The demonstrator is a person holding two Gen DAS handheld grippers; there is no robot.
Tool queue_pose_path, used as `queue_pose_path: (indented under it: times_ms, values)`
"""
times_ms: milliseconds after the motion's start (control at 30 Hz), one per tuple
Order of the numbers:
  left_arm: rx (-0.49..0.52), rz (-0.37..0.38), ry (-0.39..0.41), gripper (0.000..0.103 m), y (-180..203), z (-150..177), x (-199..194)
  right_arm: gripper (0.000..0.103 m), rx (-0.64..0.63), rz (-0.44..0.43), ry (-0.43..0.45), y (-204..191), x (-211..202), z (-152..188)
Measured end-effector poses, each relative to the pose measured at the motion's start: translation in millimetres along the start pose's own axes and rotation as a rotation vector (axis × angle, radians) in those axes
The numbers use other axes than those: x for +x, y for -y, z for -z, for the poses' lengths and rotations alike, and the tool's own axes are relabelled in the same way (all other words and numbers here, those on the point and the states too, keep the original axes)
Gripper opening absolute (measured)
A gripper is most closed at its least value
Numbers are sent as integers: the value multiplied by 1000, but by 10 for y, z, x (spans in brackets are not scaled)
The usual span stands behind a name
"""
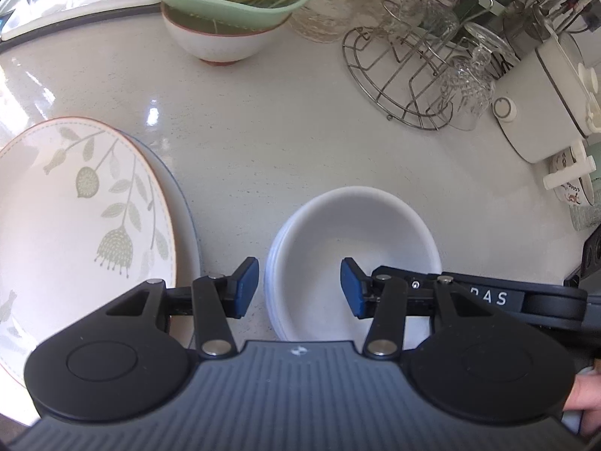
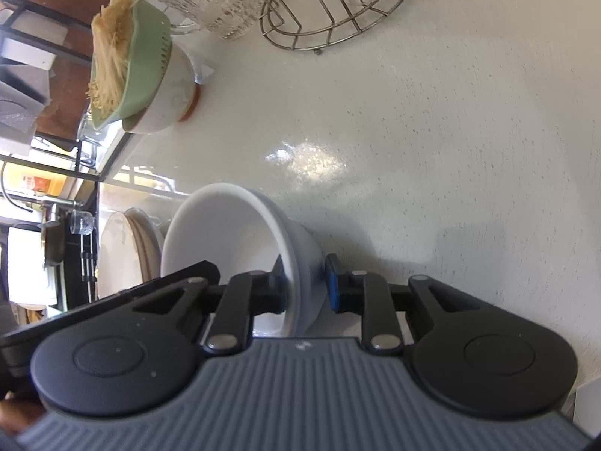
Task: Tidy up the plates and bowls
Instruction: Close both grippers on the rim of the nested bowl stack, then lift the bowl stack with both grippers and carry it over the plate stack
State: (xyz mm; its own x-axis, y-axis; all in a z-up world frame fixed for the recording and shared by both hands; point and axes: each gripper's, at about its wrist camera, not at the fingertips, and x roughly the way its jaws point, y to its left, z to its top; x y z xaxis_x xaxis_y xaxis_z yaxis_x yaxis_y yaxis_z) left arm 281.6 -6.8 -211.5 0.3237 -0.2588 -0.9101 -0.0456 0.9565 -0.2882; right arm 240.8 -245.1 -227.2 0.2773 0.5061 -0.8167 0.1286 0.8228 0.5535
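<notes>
While the white bowl sits on the pale countertop, its near rim is straddled by the right gripper, one blue pad inside and one outside the wall; whether the pads are pressing cannot be told. In the left wrist view the bowl is seen nested on a stack of similar white bowls, and the left gripper is held spread wide above its left rim, nothing between the pads. A floral plate is stacked on another just left. A wire rack stands behind.
</notes>
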Motion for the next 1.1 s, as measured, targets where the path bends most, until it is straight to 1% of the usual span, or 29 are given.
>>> queue_pose_path:
  times_ms: [100,200,333,467,500,567,600,633,667,767,1033,1100]
  values:
    - [2,10,-11,54,-9,-4,42,16,6,24,13,-6,-30,13]
    - [15,23,-36,54,1,-7,86,16,19,38,30,22,-62,20]
    - [17,66,-63,52,31,-13,161,15,20,70,58,50,-120,55]
    - [31,89,-86,41,66,-9,254,15,52,75,82,119,-161,103]
    - [37,93,-90,40,71,-5,269,15,57,81,89,123,-172,112]
    - [49,93,-89,33,76,6,283,15,65,90,100,134,-191,125]
    - [54,99,-89,33,71,5,289,15,69,96,106,133,-199,134]
    - [54,103,-88,30,62,1,287,15,72,100,111,135,-206,144]
    - [51,106,-86,27,48,-5,278,15,80,102,115,137,-212,158]
    - [66,111,-61,24,41,-55,198,15,96,110,126,114,-254,201]
    - [111,158,-6,24,-3,-174,-137,15,96,102,205,-121,-499,265]
    - [106,162,-15,24,-30,-191,-232,15,99,98,215,-198,-557,280]
